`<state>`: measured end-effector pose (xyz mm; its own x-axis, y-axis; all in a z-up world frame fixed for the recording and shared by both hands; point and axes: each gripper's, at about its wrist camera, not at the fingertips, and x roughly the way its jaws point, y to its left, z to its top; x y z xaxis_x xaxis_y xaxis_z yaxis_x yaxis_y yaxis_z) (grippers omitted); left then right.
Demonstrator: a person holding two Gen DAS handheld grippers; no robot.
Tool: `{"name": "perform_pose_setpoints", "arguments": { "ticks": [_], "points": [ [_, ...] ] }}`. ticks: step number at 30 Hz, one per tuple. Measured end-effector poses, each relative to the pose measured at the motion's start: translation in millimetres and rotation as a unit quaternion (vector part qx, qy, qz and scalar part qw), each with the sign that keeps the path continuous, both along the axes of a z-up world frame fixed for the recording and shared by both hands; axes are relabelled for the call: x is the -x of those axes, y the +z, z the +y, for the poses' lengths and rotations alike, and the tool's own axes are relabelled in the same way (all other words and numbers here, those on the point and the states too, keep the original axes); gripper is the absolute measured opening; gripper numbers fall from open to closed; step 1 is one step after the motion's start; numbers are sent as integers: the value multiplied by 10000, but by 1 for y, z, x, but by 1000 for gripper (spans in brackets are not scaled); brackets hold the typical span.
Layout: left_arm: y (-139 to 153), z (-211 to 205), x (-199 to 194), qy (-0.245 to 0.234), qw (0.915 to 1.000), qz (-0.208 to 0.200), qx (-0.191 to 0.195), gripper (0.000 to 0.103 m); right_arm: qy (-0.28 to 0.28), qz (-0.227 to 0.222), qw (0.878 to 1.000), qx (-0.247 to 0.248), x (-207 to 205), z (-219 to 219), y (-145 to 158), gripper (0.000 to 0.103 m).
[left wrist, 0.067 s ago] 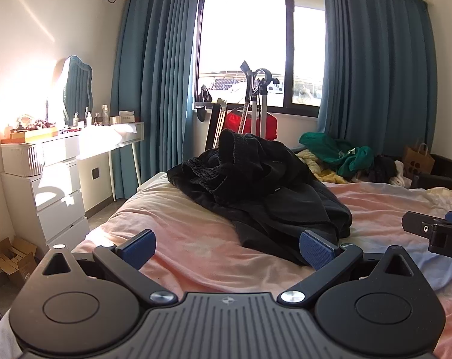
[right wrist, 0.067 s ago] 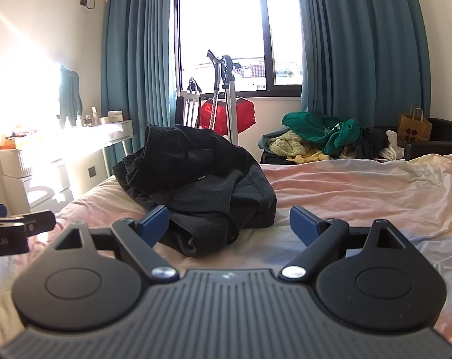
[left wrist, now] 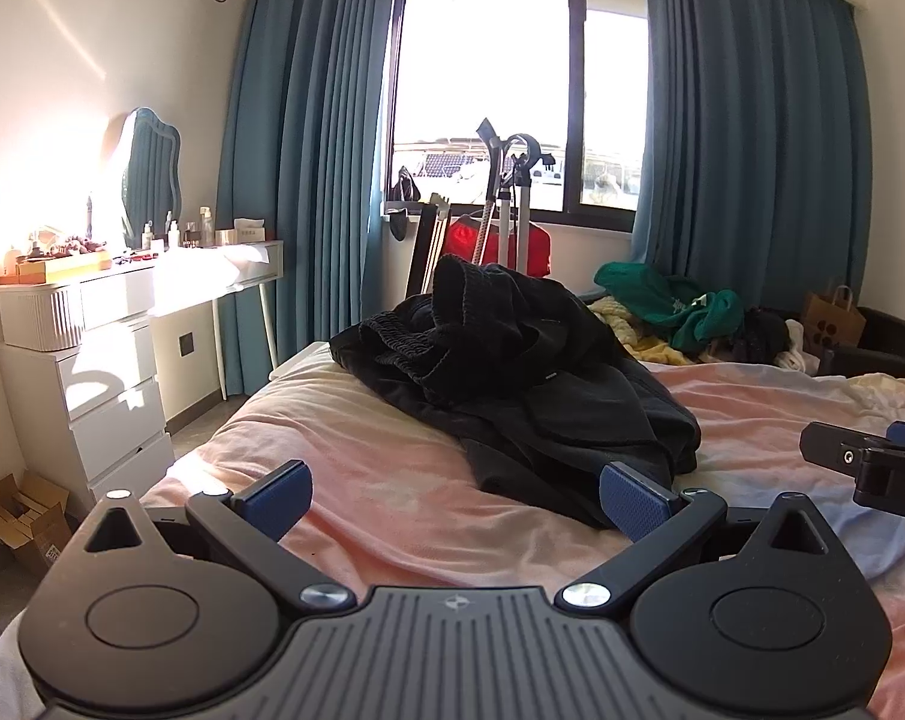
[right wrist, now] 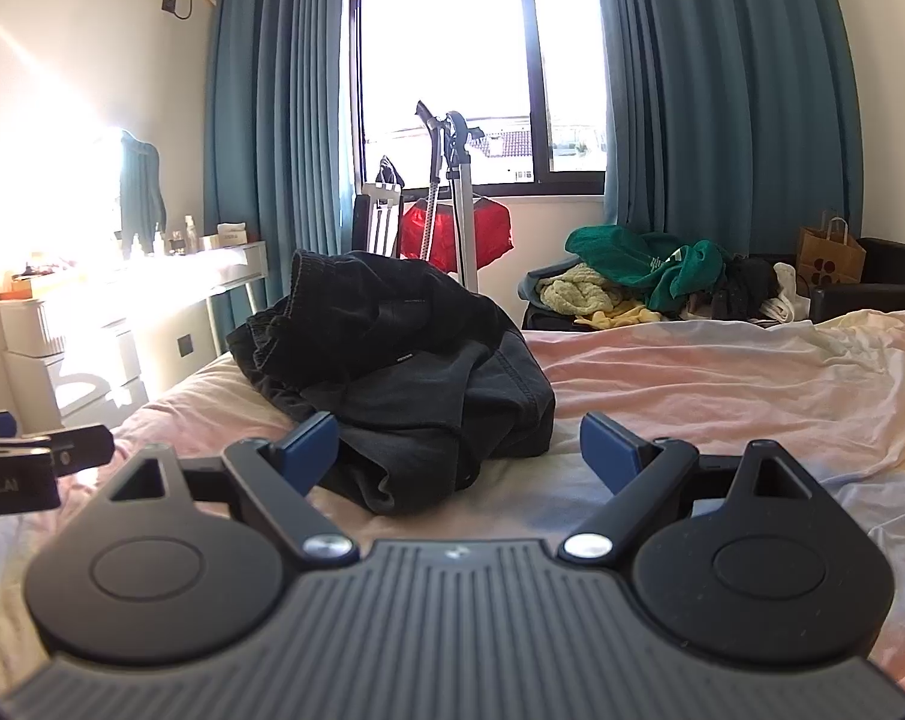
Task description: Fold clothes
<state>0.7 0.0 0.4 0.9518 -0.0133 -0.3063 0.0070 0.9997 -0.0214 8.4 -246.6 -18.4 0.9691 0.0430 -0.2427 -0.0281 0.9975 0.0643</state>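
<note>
A crumpled heap of black clothes lies on the bed's pink sheet. My left gripper is open and empty, low over the sheet, just short of the heap's near edge. My right gripper is open and empty, its jaws spread either side of the heap's near edge. The right gripper's tip shows at the right of the left wrist view; the left gripper's tip shows at the left of the right wrist view.
A white dresser and vanity table stand left of the bed. A pile of green and yellow clothes lies on a dark seat beyond the bed, beside a paper bag. A garment steamer stand stands by the window.
</note>
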Motion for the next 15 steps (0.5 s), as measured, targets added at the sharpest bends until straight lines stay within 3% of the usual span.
{"name": "perform_pose_setpoints", "arguments": {
  "ticks": [15],
  "points": [
    [1,-3,0,-38,9999,75,-108,103,-25,6,10000,-17,0,0,0,89]
  ]
}}
